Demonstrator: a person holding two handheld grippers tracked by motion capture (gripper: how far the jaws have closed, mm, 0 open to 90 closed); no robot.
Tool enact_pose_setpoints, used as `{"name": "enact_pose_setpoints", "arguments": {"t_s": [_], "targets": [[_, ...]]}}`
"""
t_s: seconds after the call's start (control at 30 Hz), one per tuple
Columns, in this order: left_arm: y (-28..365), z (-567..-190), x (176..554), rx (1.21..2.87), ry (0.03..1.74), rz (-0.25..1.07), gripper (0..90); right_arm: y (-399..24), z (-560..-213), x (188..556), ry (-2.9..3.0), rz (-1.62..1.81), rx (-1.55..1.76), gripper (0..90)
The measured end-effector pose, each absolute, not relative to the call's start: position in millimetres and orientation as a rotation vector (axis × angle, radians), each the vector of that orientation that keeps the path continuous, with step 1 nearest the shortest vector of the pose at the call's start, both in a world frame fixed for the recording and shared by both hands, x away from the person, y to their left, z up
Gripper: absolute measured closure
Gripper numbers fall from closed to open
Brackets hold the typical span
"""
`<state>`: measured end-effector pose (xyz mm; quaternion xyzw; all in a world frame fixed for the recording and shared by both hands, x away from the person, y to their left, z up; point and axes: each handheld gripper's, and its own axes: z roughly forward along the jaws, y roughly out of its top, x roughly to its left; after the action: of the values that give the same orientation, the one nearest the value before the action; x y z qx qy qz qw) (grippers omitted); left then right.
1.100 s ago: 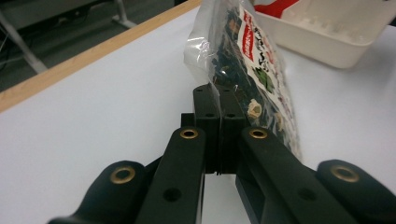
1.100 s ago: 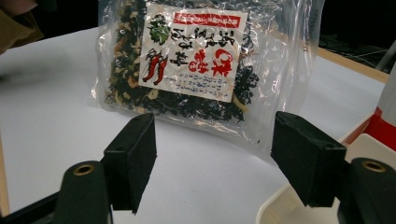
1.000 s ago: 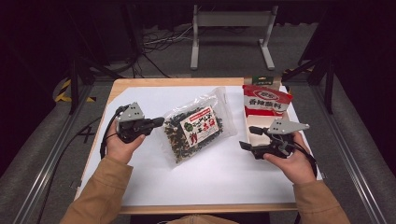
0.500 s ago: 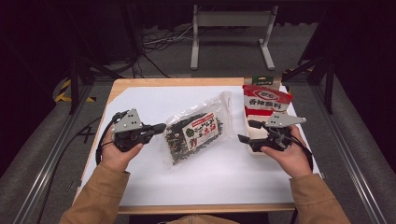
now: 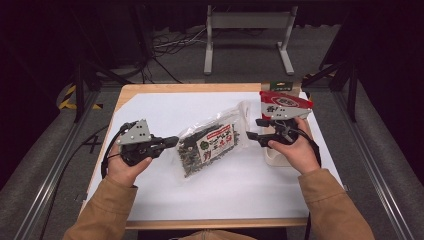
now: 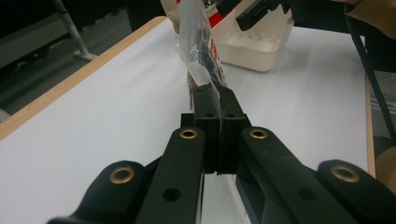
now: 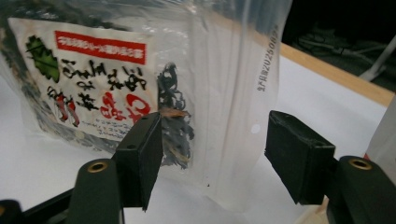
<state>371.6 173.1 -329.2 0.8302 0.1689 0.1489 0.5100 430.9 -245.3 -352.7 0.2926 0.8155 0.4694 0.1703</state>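
I have the left gripper (image 5: pixel 170 142) clamped tight on the near edge of the clear bag of dried seaweed (image 5: pixel 212 145), its jaws pressed together with only the plastic film between them, as the left gripper view shows (image 6: pixel 205 100). The bag sits mid-table on the white sheet (image 5: pixel 165 107), lifted a little at my end and stretched toward the far side.

My right gripper (image 5: pixel 254 135) has come up to the bag's other end, where the empty sealed strip (image 7: pixel 233 93) lies between its jaws. They have just been closing and now stand about three-quarters apart; neither pad touches the plastic yet. Behind this hand stands the red-and-white packet (image 5: pixel 285 104) in a white tray (image 5: pixel 277 159).

To do this well, I would push the right gripper a touch deeper so the pads land on flat film past the seaweed, not on the crumbly contents by the label (image 7: pixel 88 79). I'd close fully before pulling, then keep both hands level so the bag stays taut between them. From the high view I cannot tell how much strip sits inside the jaws, so I'd trust the right gripper view for depth
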Motion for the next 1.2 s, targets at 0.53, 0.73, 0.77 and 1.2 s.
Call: {"name": "enact_pose_setpoints", "arguments": {"t_s": [0.53,0.73,0.77,1.2], "targets": [[181.7,-326.6,365.2,2.009,0.394,0.364,89.7,-232.6,-344.1,440.0,2.323,1.333,0.811,24.2],[191.4,-327.6,365.2,2.001,0.415,0.355,89.7,-224.8,-348.2,449.4,2.376,1.392,0.792,21.6],[193.3,-327.6,365.0,2.001,0.420,0.357,89.7,-223.4,-349.2,451.1,2.383,1.384,0.783,21.4],[201.6,-328.6,361.9,2.007,0.429,0.359,89.6,-203.2,-363.2,466.1,2.481,1.386,0.737,19.6]]}}
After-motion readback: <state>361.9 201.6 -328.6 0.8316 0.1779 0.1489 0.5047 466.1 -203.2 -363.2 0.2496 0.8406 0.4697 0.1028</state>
